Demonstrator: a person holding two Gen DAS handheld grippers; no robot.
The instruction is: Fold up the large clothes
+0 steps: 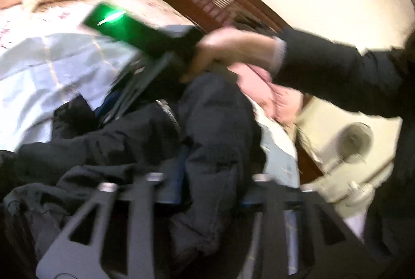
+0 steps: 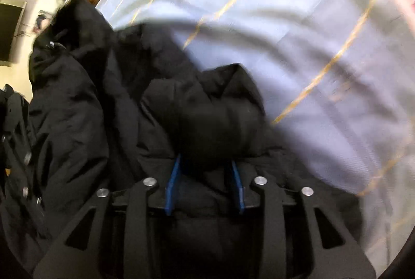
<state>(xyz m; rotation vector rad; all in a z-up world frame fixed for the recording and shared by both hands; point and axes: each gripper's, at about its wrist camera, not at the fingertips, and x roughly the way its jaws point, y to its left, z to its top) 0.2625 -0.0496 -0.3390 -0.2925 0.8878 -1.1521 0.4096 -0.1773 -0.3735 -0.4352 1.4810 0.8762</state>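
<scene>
Left gripper (image 1: 207,188): matte black linkage arms with triangular cut-outs, round silver pivot pins at the joints, blue fingers (image 1: 176,183) mostly hidden and blurred; right gripper (image 2: 205,183): the same black frame, four silver pins, two flat blue fingers (image 2: 172,185); from the left wrist view it shows a black body with a glowing green panel (image 1: 111,19); right hand (image 1: 233,50): pale bare skin; sleeve (image 1: 337,71): dark, with a lighter cuff (image 1: 278,53) at the wrist.
</scene>
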